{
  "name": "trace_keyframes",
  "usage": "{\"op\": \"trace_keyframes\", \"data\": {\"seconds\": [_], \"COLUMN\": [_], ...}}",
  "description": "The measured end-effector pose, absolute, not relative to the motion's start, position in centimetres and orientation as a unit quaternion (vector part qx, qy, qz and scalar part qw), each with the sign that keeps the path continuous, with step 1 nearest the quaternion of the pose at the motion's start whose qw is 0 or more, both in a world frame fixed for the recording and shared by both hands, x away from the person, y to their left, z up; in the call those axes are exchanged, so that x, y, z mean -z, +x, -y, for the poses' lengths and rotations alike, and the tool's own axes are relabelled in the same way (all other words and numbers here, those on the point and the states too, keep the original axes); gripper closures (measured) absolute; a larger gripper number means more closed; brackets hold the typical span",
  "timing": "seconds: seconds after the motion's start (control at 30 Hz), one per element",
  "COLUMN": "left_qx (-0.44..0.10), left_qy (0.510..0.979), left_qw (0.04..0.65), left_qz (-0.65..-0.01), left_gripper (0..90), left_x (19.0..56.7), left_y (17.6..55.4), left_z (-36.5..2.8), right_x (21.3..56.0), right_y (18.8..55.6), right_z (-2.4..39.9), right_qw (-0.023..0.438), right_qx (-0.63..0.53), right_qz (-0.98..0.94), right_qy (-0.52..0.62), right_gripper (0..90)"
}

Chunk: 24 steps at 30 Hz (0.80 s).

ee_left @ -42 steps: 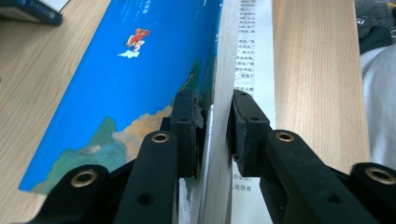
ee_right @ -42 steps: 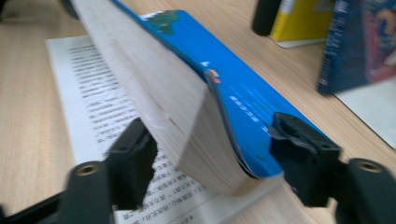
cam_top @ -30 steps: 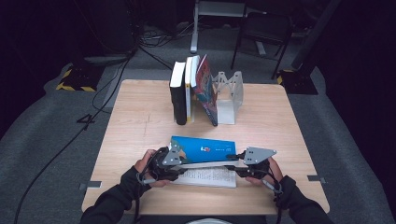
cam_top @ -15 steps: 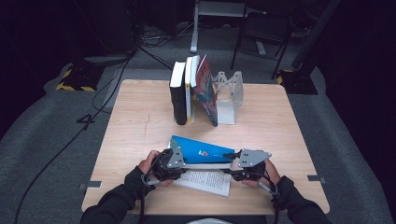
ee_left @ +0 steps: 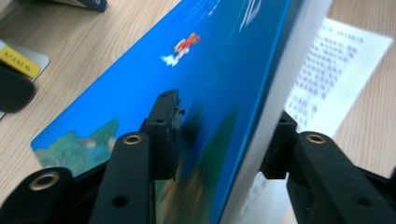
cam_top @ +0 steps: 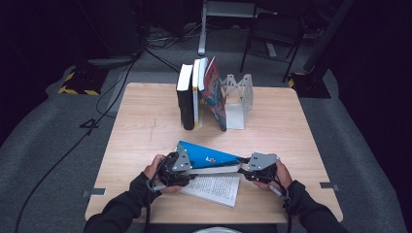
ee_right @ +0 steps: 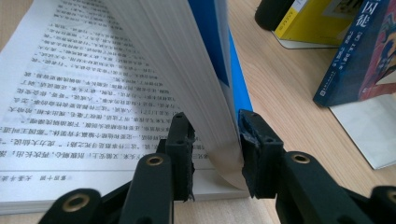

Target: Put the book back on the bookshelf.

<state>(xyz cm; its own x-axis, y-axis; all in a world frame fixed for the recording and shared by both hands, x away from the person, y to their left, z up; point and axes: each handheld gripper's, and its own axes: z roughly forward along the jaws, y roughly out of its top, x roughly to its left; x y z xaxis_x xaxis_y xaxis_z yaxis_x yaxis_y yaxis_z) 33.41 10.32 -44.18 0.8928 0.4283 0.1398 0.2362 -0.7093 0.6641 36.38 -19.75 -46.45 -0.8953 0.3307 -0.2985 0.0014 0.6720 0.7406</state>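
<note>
Book point(cam_top: 209, 158) half closed: left tool point(ee_left: 219, 135) clamps its blue cover side, right tool point(ee_right: 215, 149) clamps the raised pages; shutting remains.

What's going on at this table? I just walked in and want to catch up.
A person is working a blue-covered book with a two-jaw gripper in each hand. The left gripper clamps the raised cover and page block at one end, and the right gripper pinches the same block at the other end. The lower part of the book lies open on the wooden table, printed pages showing. Behind, three more books stand by a metal bookend.
</note>
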Motion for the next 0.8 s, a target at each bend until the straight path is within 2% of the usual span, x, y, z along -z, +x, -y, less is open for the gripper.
{"op": "trace_keyframes", "data": {"seconds": [0.07,0.13,0.17,0.3,0.37,0.4,0.5,0.57,0.67,0.8], "left_qx": [-0.151,-0.163,-0.171,-0.188,-0.181,-0.177,-0.167,-0.155,-0.15,-0.141], "left_qy": [0.914,0.913,0.913,0.907,0.905,0.903,0.892,0.886,0.875,0.868], "left_qw": [0.33,0.324,0.318,0.335,0.343,0.351,0.378,0.392,0.413,0.427], "left_qz": [-0.182,-0.188,-0.191,-0.174,-0.173,-0.173,-0.181,-0.192,-0.204,-0.212], "left_gripper": [51.1,51.0,51.7,67.1,70.4,70.4,72.0,72.1,72.8,73.6], "left_x": [44.2,44.2,44.3,44.2,44.3,44.5,44.6,44.5,44.4,44.1], "left_y": [32.9,32.4,32.2,31.9,32.0,32.1,32.3,32.5,32.6,32.6], "left_z": [-8.9,-8.0,-7.7,-7.9,-8.1,-8.3,-9.1,-9.7,-10.5,-11.4], "right_x": [46.2,46.1,46.0,45.9,45.8,45.8,45.7,45.6,46.1,47.1], "right_y": [35.9,35.4,35.3,35.1,35.3,35.3,35.9,36.6,38.0,39.0], "right_z": [19.5,19.3,19.2,19.2,19.3,19.3,20.5,22.1,24.5,25.1], "right_qw": [0.209,0.208,0.209,0.207,0.2,0.2,0.184,0.182,0.163,0.157], "right_qx": [-0.393,-0.391,-0.389,-0.392,-0.395,-0.395,-0.428,-0.439,-0.449,-0.422], "right_qz": [-0.891,-0.892,-0.893,-0.892,-0.892,-0.892,-0.877,-0.867,-0.854,-0.864], "right_qy": [0.091,0.089,0.088,0.088,0.09,0.09,0.116,0.147,0.205,0.227], "right_gripper": [66.7,66.7,66.7,66.0,62.0,62.0,51.5,48.6,47.9,47.9]}}
